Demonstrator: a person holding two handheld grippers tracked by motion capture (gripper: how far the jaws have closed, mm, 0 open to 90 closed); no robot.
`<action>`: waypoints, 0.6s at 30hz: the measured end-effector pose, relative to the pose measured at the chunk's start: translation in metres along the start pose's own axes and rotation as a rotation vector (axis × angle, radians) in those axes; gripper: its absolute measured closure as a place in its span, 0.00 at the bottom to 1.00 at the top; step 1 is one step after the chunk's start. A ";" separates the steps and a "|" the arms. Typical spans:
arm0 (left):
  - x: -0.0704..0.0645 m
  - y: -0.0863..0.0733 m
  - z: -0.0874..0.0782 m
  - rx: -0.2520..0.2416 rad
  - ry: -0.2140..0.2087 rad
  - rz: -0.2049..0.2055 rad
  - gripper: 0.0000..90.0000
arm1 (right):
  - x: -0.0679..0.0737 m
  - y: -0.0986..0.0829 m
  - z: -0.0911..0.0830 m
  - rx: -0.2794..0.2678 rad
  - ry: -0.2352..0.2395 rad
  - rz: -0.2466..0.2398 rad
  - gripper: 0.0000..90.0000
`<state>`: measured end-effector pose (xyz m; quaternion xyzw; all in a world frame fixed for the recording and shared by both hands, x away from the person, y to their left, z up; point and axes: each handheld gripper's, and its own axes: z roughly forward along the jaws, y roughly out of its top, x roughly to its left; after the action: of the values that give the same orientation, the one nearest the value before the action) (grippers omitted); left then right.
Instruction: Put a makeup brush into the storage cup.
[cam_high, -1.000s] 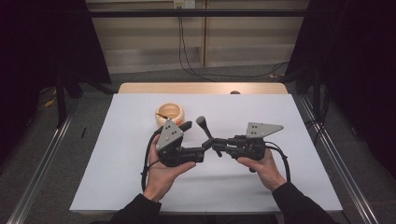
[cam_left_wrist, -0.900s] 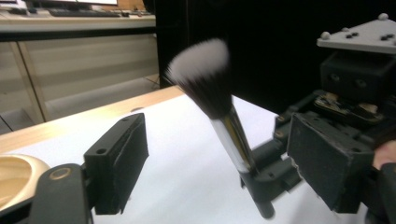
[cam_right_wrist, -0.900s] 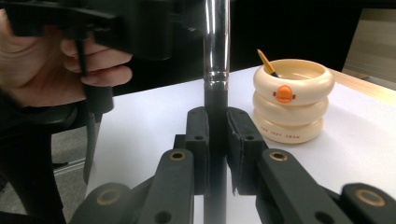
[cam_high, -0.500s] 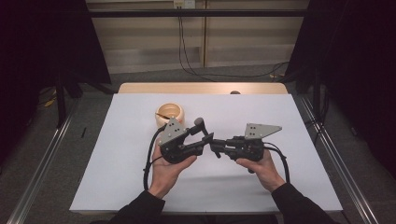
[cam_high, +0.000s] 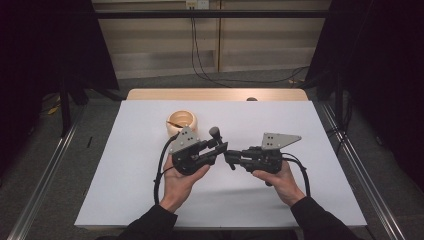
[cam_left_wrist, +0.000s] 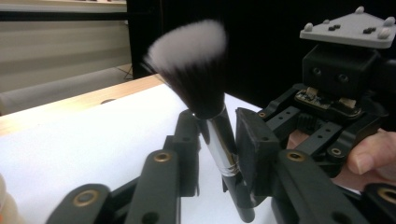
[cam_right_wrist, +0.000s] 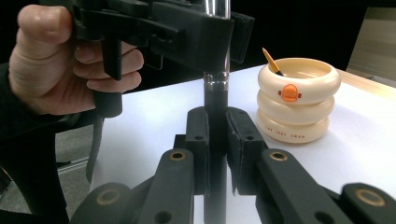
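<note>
My two claws meet nose to nose at mid-table (cam_high: 125, 190), so nothing passes between them there. The cream holder (cam_high: 181, 123) stands just behind my left claw (cam_high: 218, 145) and blocks a straight push forward. Right of it, I see the far half open. Beyond my right claw (cam_high: 231, 159) the white top runs bare to the edge.

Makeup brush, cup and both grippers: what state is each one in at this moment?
Makeup brush: upright, bristles up, off the table, gripped by both grippers.
Left gripper: shut on the brush's silver collar.
Right gripper: shut on the brush's black handle, lower down.
Cream cup: upright on the table, untouched, a thin stick leaning inside it.
</note>
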<state>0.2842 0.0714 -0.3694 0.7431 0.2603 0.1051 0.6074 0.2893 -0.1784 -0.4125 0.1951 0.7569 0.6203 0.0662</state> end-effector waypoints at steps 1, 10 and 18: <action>0.000 0.000 0.000 0.005 -0.003 0.005 0.80 | 0.000 0.000 0.000 0.000 0.003 -0.002 0.88; -0.004 0.000 -0.001 -0.007 -0.013 -0.015 0.85 | 0.001 -0.001 0.002 0.001 0.011 0.000 0.87; -0.004 0.001 -0.002 -0.002 -0.019 -0.021 0.86 | -0.001 -0.001 0.002 -0.006 0.022 0.008 0.79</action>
<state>0.2801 0.0707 -0.3675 0.7409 0.2621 0.0921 0.6115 0.2908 -0.1767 -0.4137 0.1908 0.7549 0.6250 0.0560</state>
